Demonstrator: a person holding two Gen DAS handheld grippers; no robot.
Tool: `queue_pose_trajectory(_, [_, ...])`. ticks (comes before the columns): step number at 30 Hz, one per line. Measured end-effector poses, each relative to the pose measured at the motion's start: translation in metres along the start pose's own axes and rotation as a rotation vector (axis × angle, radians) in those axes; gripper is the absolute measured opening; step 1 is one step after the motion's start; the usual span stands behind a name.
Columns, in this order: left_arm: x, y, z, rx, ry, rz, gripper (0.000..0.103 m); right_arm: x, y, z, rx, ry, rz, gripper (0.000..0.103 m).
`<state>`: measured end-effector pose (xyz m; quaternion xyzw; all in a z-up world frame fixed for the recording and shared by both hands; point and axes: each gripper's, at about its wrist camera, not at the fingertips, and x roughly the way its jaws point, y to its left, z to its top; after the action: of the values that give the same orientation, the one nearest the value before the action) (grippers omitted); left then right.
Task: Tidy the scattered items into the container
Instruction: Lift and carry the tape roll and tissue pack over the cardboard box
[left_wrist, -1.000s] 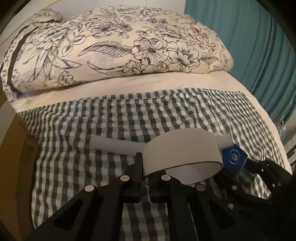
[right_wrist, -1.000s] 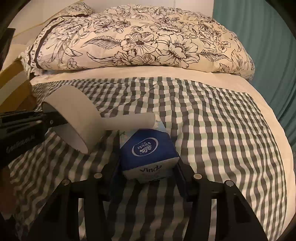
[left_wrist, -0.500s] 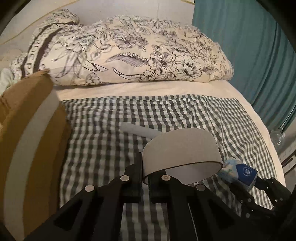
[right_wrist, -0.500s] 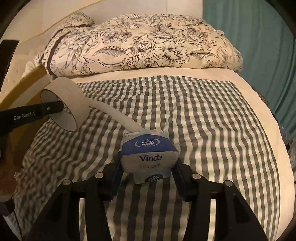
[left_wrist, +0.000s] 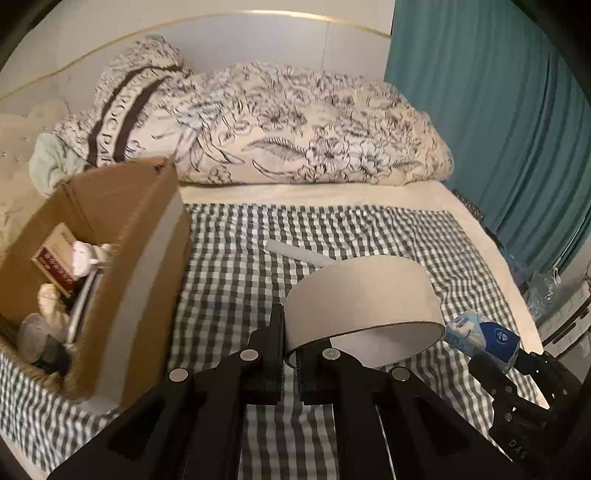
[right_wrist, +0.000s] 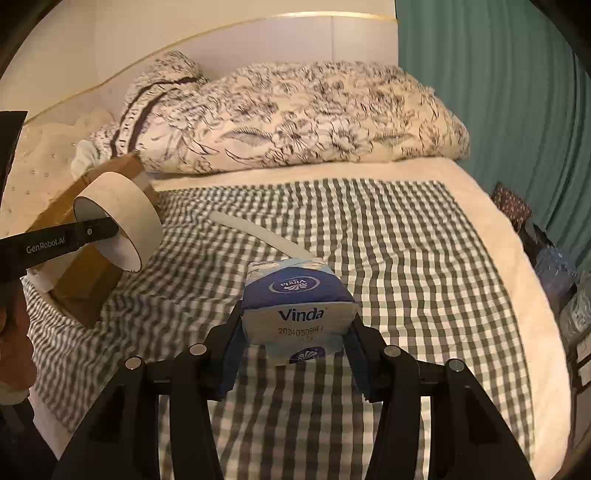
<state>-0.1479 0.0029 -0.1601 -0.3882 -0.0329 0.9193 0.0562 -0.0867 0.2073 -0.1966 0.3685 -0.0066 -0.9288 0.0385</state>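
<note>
- Fingers of my left gripper (left_wrist: 290, 360) are pinched all but together on the wall of the tape ring (left_wrist: 364, 295), one finger inside the ring and one outside.
- From the right wrist view I see that ring (right_wrist: 122, 221) held clear of the bed, in front of the box.
- My right gripper (right_wrist: 295, 332) stands about half open, its pads pressed on both sides of the tissue pack (right_wrist: 297, 299); the pack is squeezed between them and held above the cloth.
- From the left wrist view the tissue pack (left_wrist: 484, 336) shows at the right, just beside the ring.
- I see the box (left_wrist: 147, 236), a brown carton, on the left side of the bed, open at the top.
- Inside it lie a red and tan packet (left_wrist: 55, 258) and some pale, blurred things I cannot name.
- On the checked cloth (right_wrist: 406, 258) a white stick (right_wrist: 258, 232) lies flat, between the box and the tissue pack, touching neither gripper.
- Beyond the cloth a flowered quilt (left_wrist: 295, 129) is heaped against the headboard (left_wrist: 258, 40).
- A teal curtain (left_wrist: 498, 110) hangs at the right of the bed.
- At the left edge of the right wrist view I can see part of a hand (right_wrist: 14, 354) under the left gripper's body.
</note>
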Motion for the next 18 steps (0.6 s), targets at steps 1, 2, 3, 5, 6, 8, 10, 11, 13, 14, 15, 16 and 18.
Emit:
queue_pose_trajectory(1, [-0.009,0.001,-0.001,0.0,-0.01,0.001,0.005,-0.007,0.003,0.0,-0.003,-0.007,0.002,0.049])
queue_pose_trajectory(2, [-0.017,0.001,-0.002,0.002,-0.019,0.002,0.005,-0.015,0.006,0.001,-0.006,-0.016,0.002,0.049])
queue_pose_trajectory(3, [-0.024,0.001,-0.004,0.005,-0.029,0.004,0.005,-0.021,0.008,0.001,-0.008,-0.023,0.002,0.049])
queue_pose_trajectory(5, [-0.041,0.002,-0.007,0.013,-0.05,0.008,0.005,-0.035,0.013,0.001,-0.014,-0.037,0.002,0.049])
queue_pose_trajectory(6, [-0.048,0.002,-0.008,0.017,-0.058,0.009,0.005,-0.044,0.015,0.001,-0.016,-0.047,0.002,0.049])
queue_pose_trajectory(8, [-0.064,0.004,-0.011,0.021,-0.074,0.006,0.005,-0.056,0.02,0.001,-0.02,-0.062,0.002,0.049])
queue_pose_trajectory(10, [-0.076,0.006,-0.014,0.022,-0.077,-0.003,0.005,-0.071,0.025,0.001,-0.025,-0.082,0.001,0.049])
queue_pose_trajectory(11, [-0.083,0.007,-0.015,0.021,-0.081,-0.005,0.005,-0.076,0.027,0.002,-0.027,-0.089,0.0,0.049])
queue_pose_trajectory(13, [-0.095,0.009,-0.017,0.024,-0.098,-0.004,0.005,-0.087,0.032,0.001,-0.036,-0.104,0.001,0.049])
queue_pose_trajectory(14, [-0.1,0.011,-0.018,0.025,-0.105,-0.002,0.005,-0.092,0.034,0.001,-0.043,-0.11,-0.001,0.049])
queue_pose_trajectory(15, [-0.106,0.011,-0.02,0.024,-0.115,-0.002,0.005,-0.097,0.037,0.0,-0.049,-0.116,-0.003,0.049])
queue_pose_trajectory(16, [-0.111,0.012,-0.021,0.022,-0.124,-0.002,0.005,-0.102,0.04,0.0,-0.053,-0.122,-0.002,0.049])
queue_pose_trajectory(18, [-0.122,0.014,-0.023,0.019,-0.141,-0.002,0.005,-0.111,0.044,-0.001,-0.06,-0.133,0.001,0.049])
